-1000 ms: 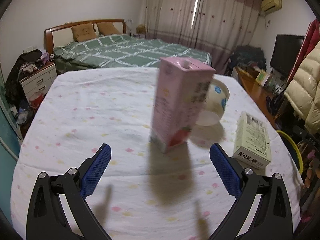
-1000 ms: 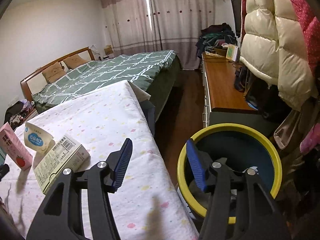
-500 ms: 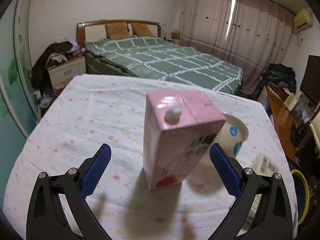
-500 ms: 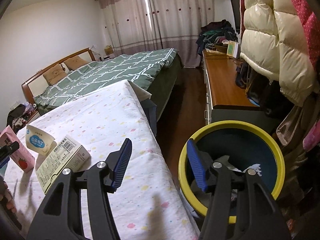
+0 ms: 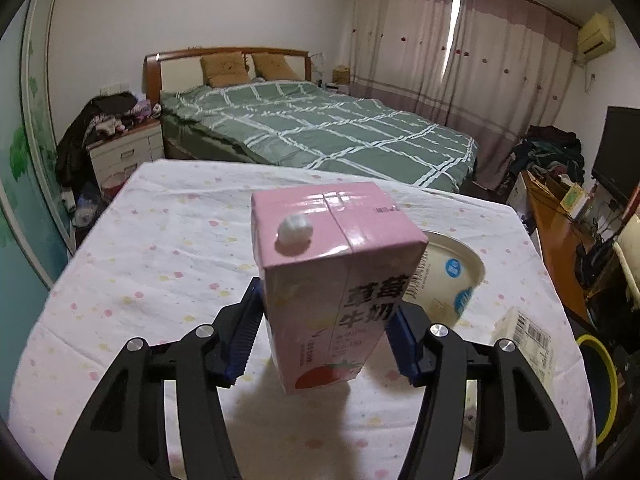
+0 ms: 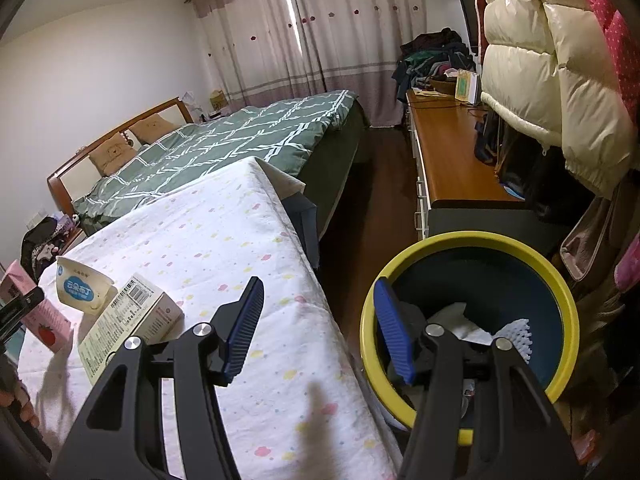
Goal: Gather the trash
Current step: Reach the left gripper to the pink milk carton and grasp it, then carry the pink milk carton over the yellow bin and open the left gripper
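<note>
On the left, the left gripper (image 5: 324, 332) has its blue pads against both sides of the pink milk carton (image 5: 332, 280), which stands upright on the table (image 5: 160, 248), so I judge it is gripped but not yet lifted. Next to it on the cloth lie a white cup (image 6: 82, 286) and a pale box (image 6: 128, 320), both left to collect. On the right, the right gripper (image 6: 318, 328) is open and empty beside the yellow-rimmed bin (image 6: 568, 304), which already contains some trash

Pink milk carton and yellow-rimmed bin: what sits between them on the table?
In the right wrist view, the white cup and the cream box lie between the pink milk carton and the yellow-rimmed bin.
</note>
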The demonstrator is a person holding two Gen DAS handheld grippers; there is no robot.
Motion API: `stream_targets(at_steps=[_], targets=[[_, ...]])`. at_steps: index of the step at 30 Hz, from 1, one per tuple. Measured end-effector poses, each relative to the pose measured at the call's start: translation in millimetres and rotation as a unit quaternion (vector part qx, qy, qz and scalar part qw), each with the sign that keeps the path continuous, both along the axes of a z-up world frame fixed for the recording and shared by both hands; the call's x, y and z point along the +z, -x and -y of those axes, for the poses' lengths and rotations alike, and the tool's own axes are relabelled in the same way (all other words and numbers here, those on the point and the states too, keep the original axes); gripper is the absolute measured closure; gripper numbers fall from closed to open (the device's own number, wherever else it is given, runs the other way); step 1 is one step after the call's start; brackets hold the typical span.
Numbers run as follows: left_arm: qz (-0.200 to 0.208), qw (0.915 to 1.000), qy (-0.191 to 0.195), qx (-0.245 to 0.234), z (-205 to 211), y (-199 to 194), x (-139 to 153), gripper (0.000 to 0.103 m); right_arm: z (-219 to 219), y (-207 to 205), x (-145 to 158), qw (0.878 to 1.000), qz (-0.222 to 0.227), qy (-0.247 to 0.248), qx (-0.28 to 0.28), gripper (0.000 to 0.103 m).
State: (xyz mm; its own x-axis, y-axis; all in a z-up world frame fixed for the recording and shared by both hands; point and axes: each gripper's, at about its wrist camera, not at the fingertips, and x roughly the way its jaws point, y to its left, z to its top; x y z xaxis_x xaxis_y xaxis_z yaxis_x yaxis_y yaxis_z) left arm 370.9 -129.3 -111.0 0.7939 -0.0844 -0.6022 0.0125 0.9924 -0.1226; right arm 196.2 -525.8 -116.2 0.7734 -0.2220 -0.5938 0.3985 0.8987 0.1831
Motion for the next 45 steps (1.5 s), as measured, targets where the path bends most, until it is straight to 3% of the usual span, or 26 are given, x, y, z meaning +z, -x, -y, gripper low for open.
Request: stream_targets(at_steps=[7, 9, 15, 21, 27, 30, 35, 41, 43, 45], targets=[[0.035, 0.9984, -0.018, -0.042, 8, 58, 31, 0.046, 2, 9, 2, 1.000, 0.023, -0.003, -0.011, 0.048], [0.036, 0.9973, -0.016, -0.062, 16, 72, 38, 0.046, 2, 16, 5, 0.999, 0.038, -0.003, -0.014, 0.044], [0.031, 0.9872, -0.015, -0.156, 66, 110, 51, 0.046, 17, 56, 11, 0.998, 0.051, 0.008, -0.030, 0.038], [0.023, 0.9655, 0.010, -0.259, 142, 133, 60, 0.046, 46, 109, 16, 0.996, 0.036, 0.042, -0.065, 0.036], [0.000, 0.9371, 0.016, -0.349, 239, 138, 55, 0.046, 76, 159, 11, 0.992, 0.018, 0.058, -0.111, 0.035], [-0.031, 0.9197, 0.018, -0.391, 292, 132, 45, 0.046, 92, 181, 7, 0.989, 0.016, 0.046, -0.137, 0.035], [-0.051, 0.9056, 0.009, -0.421, 359, 125, 27, 0.046, 111, 208, 4, 0.985, 0.018, 0.036, -0.169, 0.035], [-0.068, 0.9006, 0.002, -0.429, 409, 113, 5, 0.045, 119, 219, 6, 0.983, 0.022, 0.032, -0.181, 0.035], [-0.071, 0.9035, 0.002, -0.423, 410, 109, 0, 0.016, 118, 219, 7, 0.983, 0.022, 0.032, -0.181, 0.035], [-0.060, 0.9069, 0.007, -0.417, 405, 108, 0, 0.014, 117, 218, 6, 0.983, 0.022, 0.032, -0.179, 0.035]])
